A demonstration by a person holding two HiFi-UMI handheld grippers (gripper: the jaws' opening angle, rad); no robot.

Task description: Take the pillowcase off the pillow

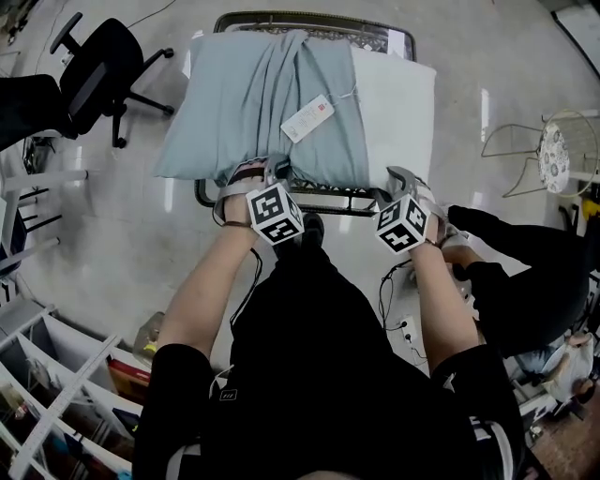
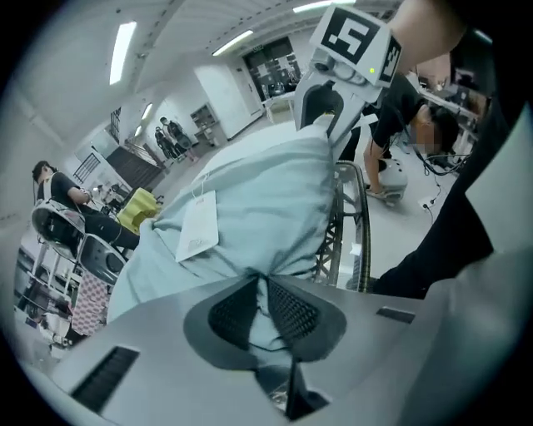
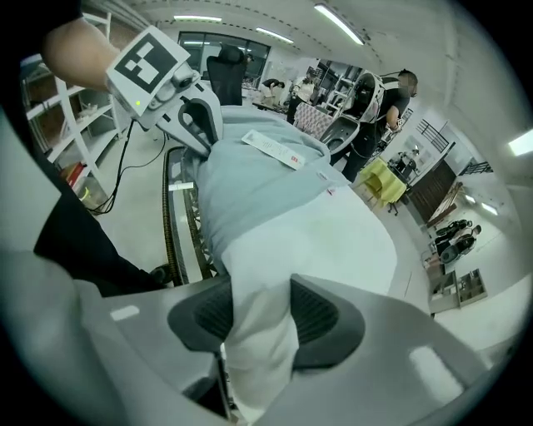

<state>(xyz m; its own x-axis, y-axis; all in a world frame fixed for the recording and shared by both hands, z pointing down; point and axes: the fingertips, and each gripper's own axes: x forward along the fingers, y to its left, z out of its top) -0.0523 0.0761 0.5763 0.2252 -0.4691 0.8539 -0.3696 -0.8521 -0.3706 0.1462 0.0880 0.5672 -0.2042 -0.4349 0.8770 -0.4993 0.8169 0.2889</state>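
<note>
At the far left one black office chair [image 1: 98,66] stands apart from the table [image 1: 309,17], with bare floor between them. The one pillowcase [image 1: 253,103], pale blue, covers the left part of the pillow, and its corner hangs over the table's left edge. At the near edge the left gripper [image 1: 251,176] has its jaws almost together, pinching a bunched fold of the pillowcase. One white tag [image 1: 307,118] lies on the cloth on a string; its red print is too small to read. To the right, the one white pillow [image 1: 398,103] lies bare up to the table's right edge. The right gripper [image 1: 403,180] clamps the pillow's near corner, with its jaws a little apart around the thick fabric. Each of the two grippers carries one cube with black-and-white squares. A person in black [image 1: 525,281] crouches close beside the right gripper. Further right, across open floor, stands one wire stool [image 1: 553,150].
</note>
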